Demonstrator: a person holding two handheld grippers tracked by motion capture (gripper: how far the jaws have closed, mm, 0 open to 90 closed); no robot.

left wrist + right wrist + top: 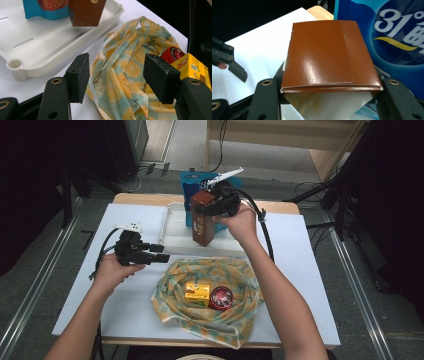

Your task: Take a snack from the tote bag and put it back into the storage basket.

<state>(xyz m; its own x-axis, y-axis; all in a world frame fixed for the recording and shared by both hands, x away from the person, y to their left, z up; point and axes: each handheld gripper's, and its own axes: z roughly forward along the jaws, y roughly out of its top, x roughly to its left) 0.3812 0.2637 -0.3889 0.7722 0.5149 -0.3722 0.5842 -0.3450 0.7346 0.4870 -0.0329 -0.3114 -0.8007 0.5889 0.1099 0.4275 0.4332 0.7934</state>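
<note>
My right gripper (207, 209) is shut on the top of a tall brown carton (203, 222) that stands or hangs upright over the white tray (172, 232); in the right gripper view the brown carton (325, 57) sits clamped between both jaws. A blue pouch (197, 187) stands right behind it in the tray. My left gripper (162, 254) stands open, nothing between its pads (81, 75), over the table left of a bunched orange-print cloth (200, 292). A yellow box (197, 293) and a round red-and-black tin (220, 297) lie on the cloth.
The white table (310, 280) has bare surface on its left and right sides. A black cable (265, 227) trails from my right gripper across the tray's right end. Dark stands and floor rails flank the table.
</note>
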